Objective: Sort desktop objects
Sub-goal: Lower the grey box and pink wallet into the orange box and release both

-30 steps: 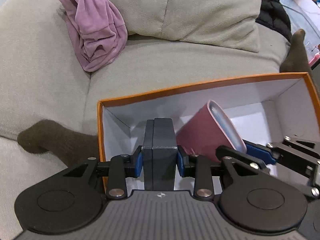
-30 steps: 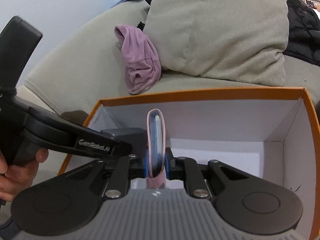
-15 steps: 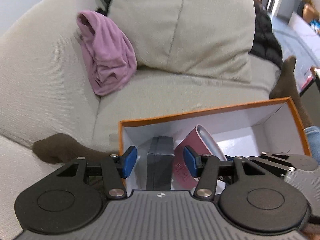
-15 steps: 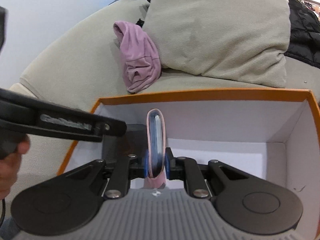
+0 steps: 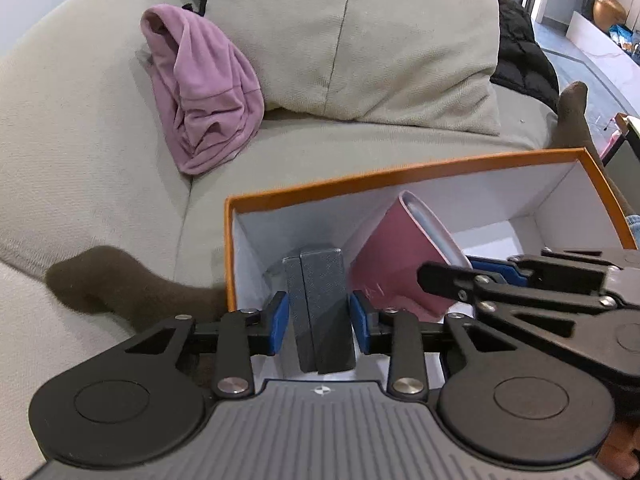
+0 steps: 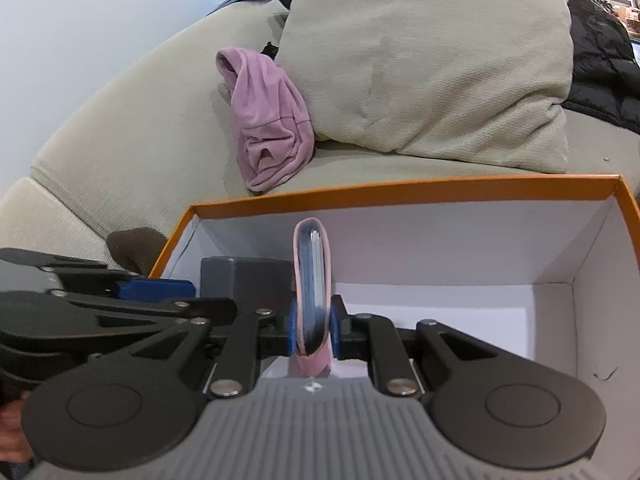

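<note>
Sofa-top orange box [image 5: 400, 178]: left gripper [image 5: 319, 318] just re-closed onto grey case [image 5: 320, 304] inside, right gripper [image 6: 313, 326] clamps pink wallet [image 6: 311, 280] (release next).

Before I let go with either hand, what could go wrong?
The left gripper has just been closing its jaws on the grey case, standing on end in a corner of the orange box; released, it may topple. The right gripper, shut on the pink wallet, crowds the left one; withdrawing could knock them together. The box sits on a soft sofa and may tilt.
</note>
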